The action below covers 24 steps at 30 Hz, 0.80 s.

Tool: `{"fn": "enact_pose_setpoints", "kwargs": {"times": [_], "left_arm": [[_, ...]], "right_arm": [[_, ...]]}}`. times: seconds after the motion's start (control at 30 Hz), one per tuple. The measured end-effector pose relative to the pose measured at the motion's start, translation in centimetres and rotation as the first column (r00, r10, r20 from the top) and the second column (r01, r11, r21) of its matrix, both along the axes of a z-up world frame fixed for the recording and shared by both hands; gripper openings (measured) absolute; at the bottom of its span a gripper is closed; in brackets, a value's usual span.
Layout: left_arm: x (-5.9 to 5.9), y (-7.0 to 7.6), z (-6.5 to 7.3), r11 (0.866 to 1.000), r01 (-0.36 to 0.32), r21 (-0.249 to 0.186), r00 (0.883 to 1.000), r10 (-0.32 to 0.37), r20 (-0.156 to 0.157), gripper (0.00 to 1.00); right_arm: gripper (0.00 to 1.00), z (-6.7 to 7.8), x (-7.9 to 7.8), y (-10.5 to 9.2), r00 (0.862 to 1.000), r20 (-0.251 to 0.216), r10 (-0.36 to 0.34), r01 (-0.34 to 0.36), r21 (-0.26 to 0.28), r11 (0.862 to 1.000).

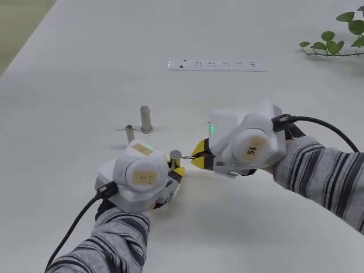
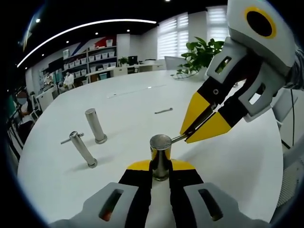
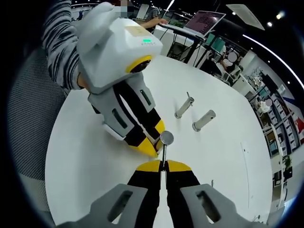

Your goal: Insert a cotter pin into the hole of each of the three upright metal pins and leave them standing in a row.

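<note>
My left gripper is shut on an upright metal pin, gripped low on its shaft between the jaws. My right gripper comes in from the right, shut on a thin cotter pin whose tip is at the side of the pin's head. I cannot tell whether the tip has entered the hole. Behind stand two more pins: a plain one and a shorter-looking one with a cotter pin through its top.
A loose cotter pin lies on the white table beyond the held pin. A white power strip lies farther back, and plant leaves reach in at the far right.
</note>
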<state>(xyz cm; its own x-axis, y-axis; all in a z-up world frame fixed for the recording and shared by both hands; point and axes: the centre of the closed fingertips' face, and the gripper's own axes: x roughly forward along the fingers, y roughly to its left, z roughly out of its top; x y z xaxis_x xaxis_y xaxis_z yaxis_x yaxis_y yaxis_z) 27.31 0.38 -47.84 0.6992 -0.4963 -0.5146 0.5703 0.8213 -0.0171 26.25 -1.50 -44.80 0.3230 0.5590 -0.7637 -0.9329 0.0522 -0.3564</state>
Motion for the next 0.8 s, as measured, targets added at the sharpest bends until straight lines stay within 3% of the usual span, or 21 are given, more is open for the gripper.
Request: {"fn": "enact_pose_setpoints", "kwargs": {"times": [0.37, 0.6, 0.8], "left_arm": [[0.0, 0.1, 0.0, 1.000, -0.024, 0.002, 1.000, 0.024, 0.002, 0.09], [0.0, 0.1, 0.0, 0.999, -0.039, 0.000, 0.999, 0.039, 0.004, 0.09], [0.0, 0.1, 0.0, 0.999, -0.042, -0.002, 0.999, 0.042, 0.002, 0.09]], "right_arm": [[0.00, 0.1, -0.1, 0.7, 1.000, 0.027, 0.016, -0.016, 0.000, 1.000], [0.05, 0.3, -0.7, 1.0, 1.000, 0.015, 0.018, -0.019, 0.020, 1.000], [0.04, 0.7, -0.5, 0.1, 0.999, 0.016, -0.042, 0.041, 0.033, 0.999]]}}
